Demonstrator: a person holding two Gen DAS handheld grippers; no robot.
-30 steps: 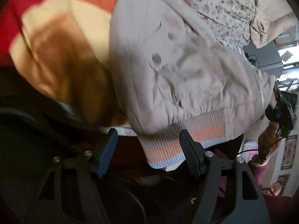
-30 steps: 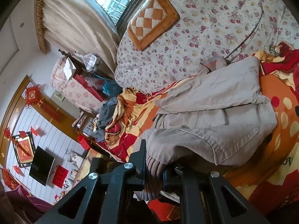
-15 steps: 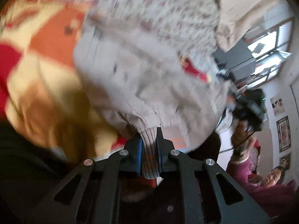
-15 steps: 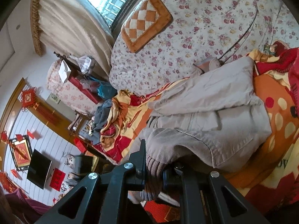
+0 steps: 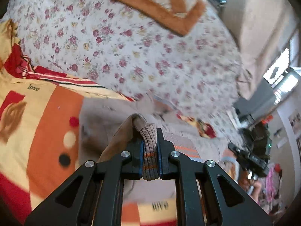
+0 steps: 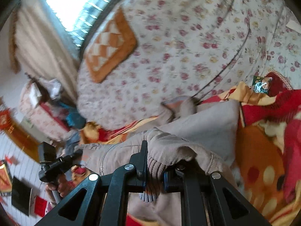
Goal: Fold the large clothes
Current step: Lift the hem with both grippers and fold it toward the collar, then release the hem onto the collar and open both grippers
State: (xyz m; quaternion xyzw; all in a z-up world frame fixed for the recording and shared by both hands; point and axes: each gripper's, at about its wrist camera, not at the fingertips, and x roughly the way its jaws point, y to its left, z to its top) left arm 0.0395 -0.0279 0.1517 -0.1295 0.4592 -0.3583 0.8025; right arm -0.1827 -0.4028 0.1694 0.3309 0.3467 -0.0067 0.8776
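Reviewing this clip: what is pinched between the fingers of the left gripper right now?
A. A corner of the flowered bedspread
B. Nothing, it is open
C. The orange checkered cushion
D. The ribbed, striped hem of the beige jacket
D. In the left wrist view, the left gripper is shut on the ribbed hem of the beige jacket, with its orange stripe showing between the fingers.

Jacket (image 5: 131,130): body hidden behind the left tongs (image 5: 150,150), only a ribbed fold shows; smeared toward 3 o'clock.
Right tongs (image 6: 154,167): the pad at 3 o'clock is buried under cloth.
Floral quilt (image 6: 188,43): flowers blurred; cut off at 12 o'clock.
Orange blanket (image 5: 47,131): the lettering at 6 o'clock is unreadable.
Person (image 5: 259,186): blurred, cut off at 4 o'clock.
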